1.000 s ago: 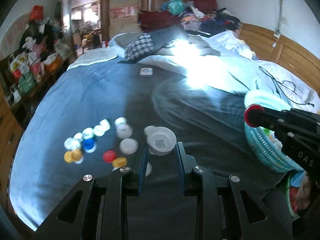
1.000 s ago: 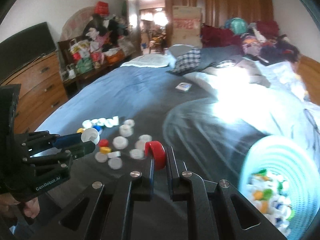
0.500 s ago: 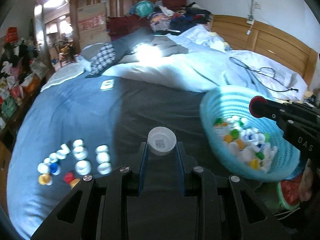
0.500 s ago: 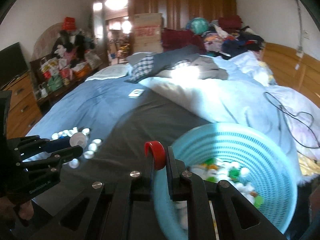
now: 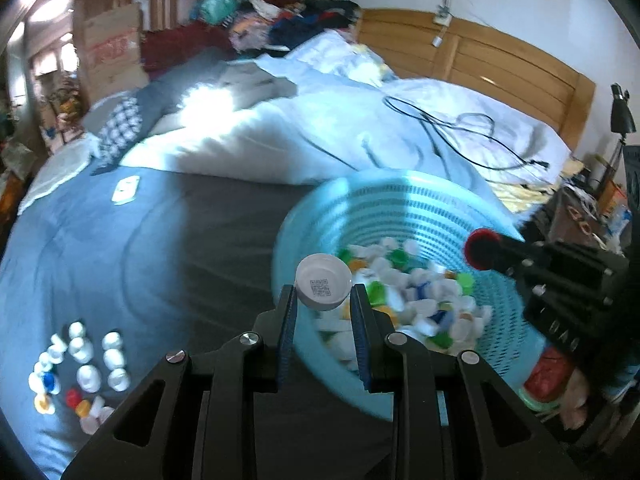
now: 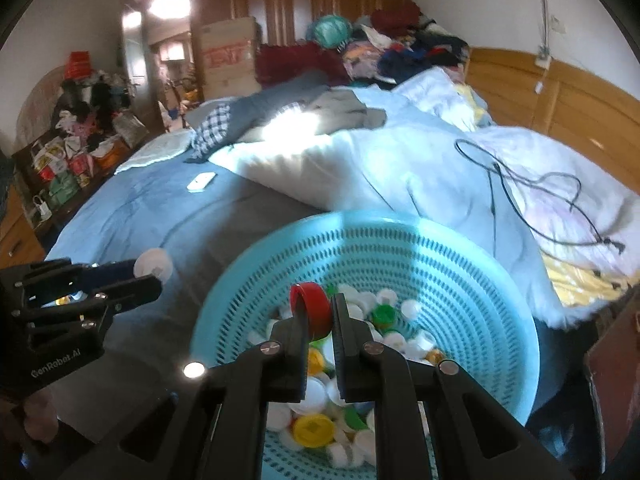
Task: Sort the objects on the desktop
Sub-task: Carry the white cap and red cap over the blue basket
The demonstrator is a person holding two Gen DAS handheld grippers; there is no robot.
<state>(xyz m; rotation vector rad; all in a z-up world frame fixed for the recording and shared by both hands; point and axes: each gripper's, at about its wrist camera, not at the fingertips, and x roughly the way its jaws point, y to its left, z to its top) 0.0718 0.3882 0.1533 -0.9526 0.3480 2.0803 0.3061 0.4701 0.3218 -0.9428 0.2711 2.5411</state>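
A white bottle cap sits pinched between the fingers of the left gripper, its open side toward the camera with a small printed code square inside. It hangs over the near left rim of the turquoise basket, just at the edge. The left fingers are closed on the cap's sides, with no gap showing.

A red bottle cap is held on edge between the fingers of the right gripper, which are clamped tight on its flat faces. It hangs above the inside of the basket, over the heap of white, green, yellow and blue caps that covers the basket's bottom. In the left wrist view the right gripper reaches in from the right with the red cap above the basket's far side.

The basket rests on the bed, on its grey-blue cover. Its perforated wall rises all round. To the left on the cover, well apart from the basket, lies a loose group of caps, mostly white with a few blue, red and yellow. Between that group and the basket the cover is bare. Behind the basket lies a white duvet with a black cable across it.
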